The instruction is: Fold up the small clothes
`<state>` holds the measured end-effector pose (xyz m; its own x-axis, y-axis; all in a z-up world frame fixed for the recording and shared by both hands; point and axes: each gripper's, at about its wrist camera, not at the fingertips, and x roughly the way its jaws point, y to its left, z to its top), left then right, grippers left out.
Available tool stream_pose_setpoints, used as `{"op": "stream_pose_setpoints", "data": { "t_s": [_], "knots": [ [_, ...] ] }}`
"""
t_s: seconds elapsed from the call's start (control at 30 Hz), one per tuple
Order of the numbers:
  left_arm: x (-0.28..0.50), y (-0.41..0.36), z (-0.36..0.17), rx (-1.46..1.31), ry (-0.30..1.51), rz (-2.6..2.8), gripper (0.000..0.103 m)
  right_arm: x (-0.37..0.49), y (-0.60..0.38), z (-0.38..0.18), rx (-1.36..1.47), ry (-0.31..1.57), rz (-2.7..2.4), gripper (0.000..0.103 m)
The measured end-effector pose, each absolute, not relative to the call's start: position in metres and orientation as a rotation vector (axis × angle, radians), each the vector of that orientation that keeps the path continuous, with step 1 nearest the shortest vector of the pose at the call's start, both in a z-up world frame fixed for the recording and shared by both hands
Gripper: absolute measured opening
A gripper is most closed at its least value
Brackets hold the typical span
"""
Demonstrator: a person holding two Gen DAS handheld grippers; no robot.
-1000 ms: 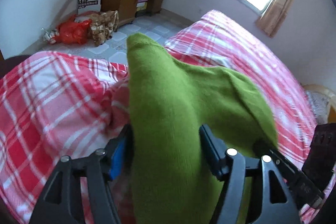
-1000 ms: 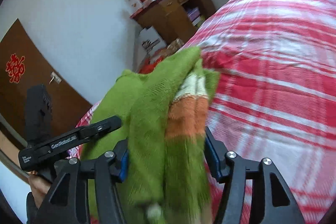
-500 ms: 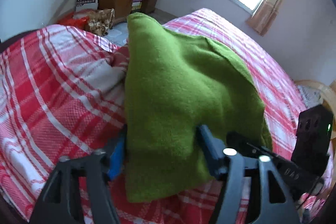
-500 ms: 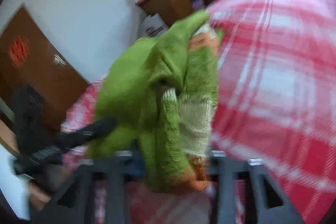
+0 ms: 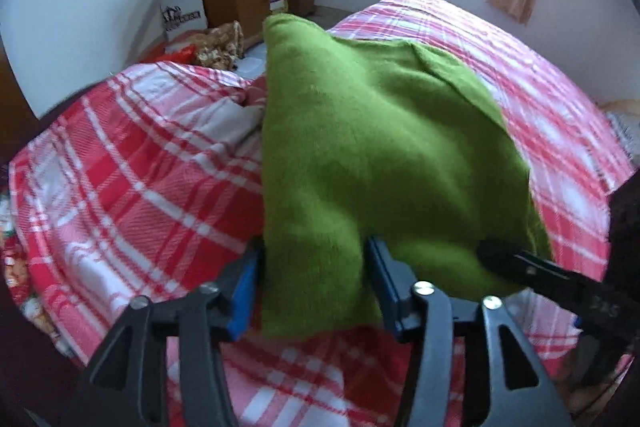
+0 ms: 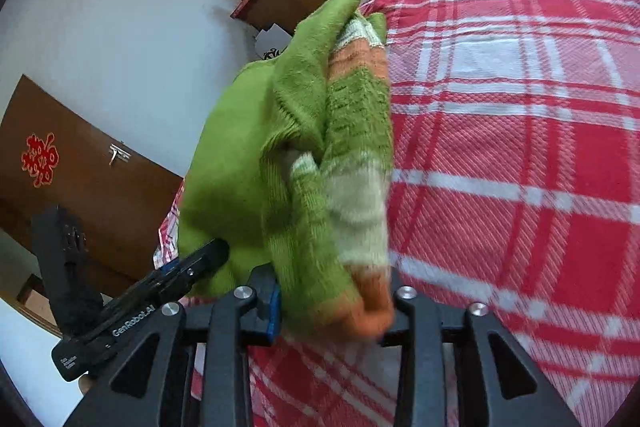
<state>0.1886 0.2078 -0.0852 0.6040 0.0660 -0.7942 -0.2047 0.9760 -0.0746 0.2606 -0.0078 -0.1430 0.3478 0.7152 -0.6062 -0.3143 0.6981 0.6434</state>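
1 green sweater [image 5: 372, 147]; left tongs [image 5: 316, 287] & right tongs [image 6: 334, 301] both clamped on it, over 1 plaid bed [image 6: 520, 147].

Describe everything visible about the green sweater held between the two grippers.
The green sweater is a small, fuzzy knit, mostly lime green, with orange and cream stripes on the ribbed sleeve part seen from the right wrist. It is bunched and folded over, held above the red plaid bedspread. The left gripper and the right gripper both clamp its near edge.
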Motion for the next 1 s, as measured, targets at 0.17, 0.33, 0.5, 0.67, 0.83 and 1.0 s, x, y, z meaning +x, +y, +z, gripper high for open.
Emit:
{"op": "stream_pose_setpoints", "data": {
  "t_s": [0.17,0.33,0.5,0.67,0.83,1.0],
  "knots": [
    [0.173,0.198,-0.071,-0.075,0.853,0.221,0.062,0.218,-0.030,-0.126,0.409,0.985,0.607,0.050],
    [0.155,0.184,-0.056,-0.026,0.792,0.248,0.076,0.184,-0.039,-0.087,0.230,0.841,0.471,0.061],
    [0.138,0.173,-0.042,-0.019,0.744,0.256,0.095,0.169,-0.041,-0.052,0.164,0.723,0.396,0.064],
    [0.119,0.160,-0.026,0.020,0.686,0.257,0.100,0.140,-0.042,-0.031,0.135,0.644,0.336,0.065],
    [0.103,0.151,-0.007,0.019,0.629,0.249,0.103,0.112,-0.036,-0.006,0.064,0.535,0.272,0.065],
    [0.088,0.141,0.012,0.032,0.583,0.252,0.103,0.088,-0.035,0.019,0.012,0.448,0.207,0.066]
  ]
}}
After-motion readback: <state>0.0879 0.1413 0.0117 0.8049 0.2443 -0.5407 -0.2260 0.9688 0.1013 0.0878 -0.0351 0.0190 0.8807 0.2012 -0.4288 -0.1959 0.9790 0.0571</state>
